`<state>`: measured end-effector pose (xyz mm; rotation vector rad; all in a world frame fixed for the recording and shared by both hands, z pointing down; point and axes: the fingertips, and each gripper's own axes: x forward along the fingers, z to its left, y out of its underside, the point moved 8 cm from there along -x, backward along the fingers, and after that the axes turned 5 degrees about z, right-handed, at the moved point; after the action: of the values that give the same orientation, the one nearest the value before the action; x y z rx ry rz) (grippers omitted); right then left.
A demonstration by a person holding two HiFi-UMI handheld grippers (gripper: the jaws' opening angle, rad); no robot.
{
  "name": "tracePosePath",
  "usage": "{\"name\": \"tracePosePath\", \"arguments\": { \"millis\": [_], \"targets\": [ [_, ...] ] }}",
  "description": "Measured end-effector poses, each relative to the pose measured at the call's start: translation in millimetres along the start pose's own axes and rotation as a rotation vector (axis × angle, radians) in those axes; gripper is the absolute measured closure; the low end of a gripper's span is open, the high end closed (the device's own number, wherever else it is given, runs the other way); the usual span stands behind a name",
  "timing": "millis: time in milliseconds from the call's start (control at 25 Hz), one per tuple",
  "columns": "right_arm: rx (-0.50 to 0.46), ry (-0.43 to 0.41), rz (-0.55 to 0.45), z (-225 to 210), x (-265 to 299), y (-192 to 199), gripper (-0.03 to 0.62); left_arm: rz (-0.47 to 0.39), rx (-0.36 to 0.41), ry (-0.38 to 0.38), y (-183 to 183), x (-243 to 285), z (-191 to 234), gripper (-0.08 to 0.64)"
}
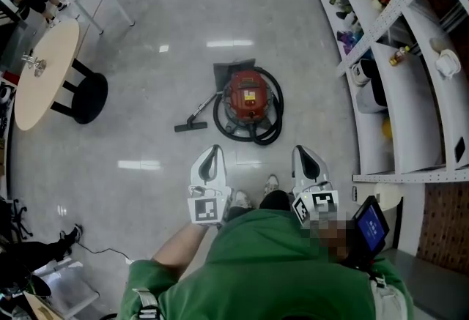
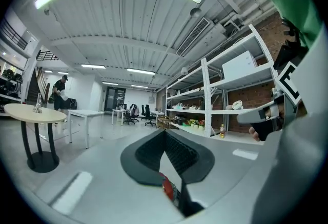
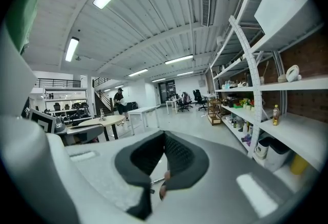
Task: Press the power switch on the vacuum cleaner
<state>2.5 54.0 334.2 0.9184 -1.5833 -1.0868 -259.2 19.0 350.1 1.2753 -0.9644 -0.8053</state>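
on the floor (image 1: 168, 40), straight ahead of both grippers and well apart from them: red vacuum (image 1: 248, 95), hose (image 1: 272, 124) looped round it, nozzle (image 1: 190, 124) off to its left. left gripper (image 1: 212, 156) pressed together, nothing between the jaws. right gripper (image 1: 304, 156) pressed together too, empty. side by side, low before a green shirt (image 1: 271, 267). round table (image 1: 44, 69) far left, shelves (image 1: 396, 91) along the right.

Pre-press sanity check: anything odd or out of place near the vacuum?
Nothing stands out. The vacuum cleaner sits upright on the floor, hose looped around it, nozzle lying at its left.
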Motion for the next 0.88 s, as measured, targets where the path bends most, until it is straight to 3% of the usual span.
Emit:
{"name": "tracePosePath", "arguments": {
  "millis": [200, 400, 640, 880],
  "targets": [
    [-0.002, -0.008, 0.001, -12.2, -8.9, -2.3, 0.589, 0.015, 0.020, -0.010, 0.3, -4.0, -13.7, 0.554],
    [-0.023, -0.022, -0.001, -27.0, -17.7, -6.1, 0.589, 0.012, 0.106, 0.011, -1.2, -5.4, -37.6, 0.555],
    [-0.027, -0.032, 0.001, -37.1, -28.0, -4.8, 0.591, 0.023, 0.056, -0.016, -3.7, -4.2, -51.0, 0.555],
    [-0.028, -0.038, 0.000, -38.8, -31.0, -2.1, 0.591, 0.019, 0.063, -0.010, -3.9, -0.9, -59.3, 0.555]
  ]
}}
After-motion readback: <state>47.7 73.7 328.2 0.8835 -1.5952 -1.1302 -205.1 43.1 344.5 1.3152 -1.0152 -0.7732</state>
